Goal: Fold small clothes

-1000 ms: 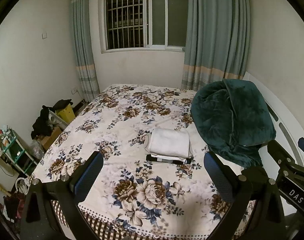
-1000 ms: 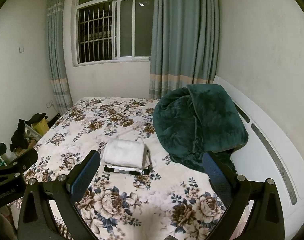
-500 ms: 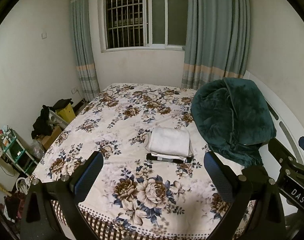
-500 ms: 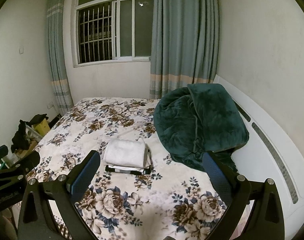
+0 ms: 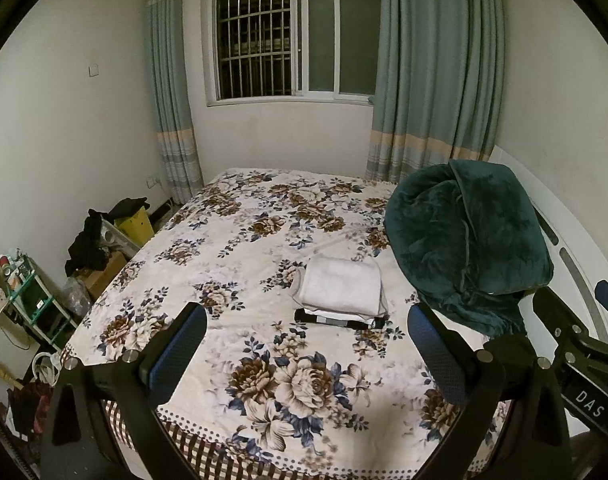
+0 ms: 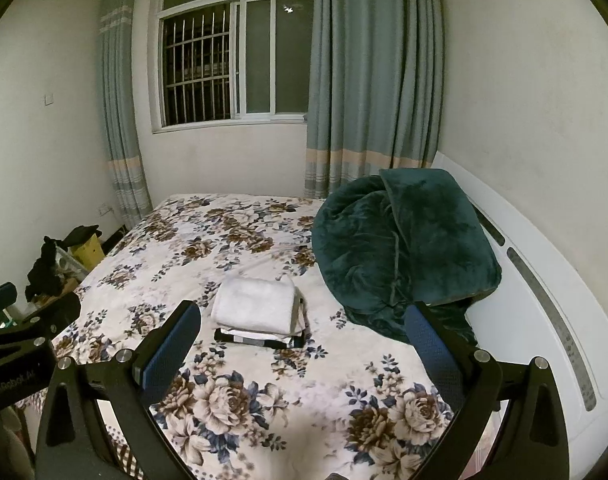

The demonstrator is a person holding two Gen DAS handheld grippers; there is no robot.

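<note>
A neat stack of folded small clothes (image 5: 342,290) (image 6: 257,306) lies on the floral bedspread (image 5: 263,240) (image 6: 175,264), white on top with a black-and-white piece at the bottom. My left gripper (image 5: 308,348) hovers near the bed's front edge, open, nothing between its blue pads. My right gripper (image 6: 304,340) is open too, held short of the stack. Part of the right gripper's body (image 5: 584,336) shows at the right of the left wrist view, and the left gripper's body (image 6: 19,340) at the left of the right wrist view.
A bunched dark green blanket (image 5: 464,248) (image 6: 400,248) sits against the white headboard (image 6: 544,300) right of the stack. Boxes, dark clothes and a small shelf (image 5: 27,300) crowd the floor left of the bed. Window and curtains stand behind.
Both grippers have drawn slightly back from the stack; nothing else moved and both stay open.
</note>
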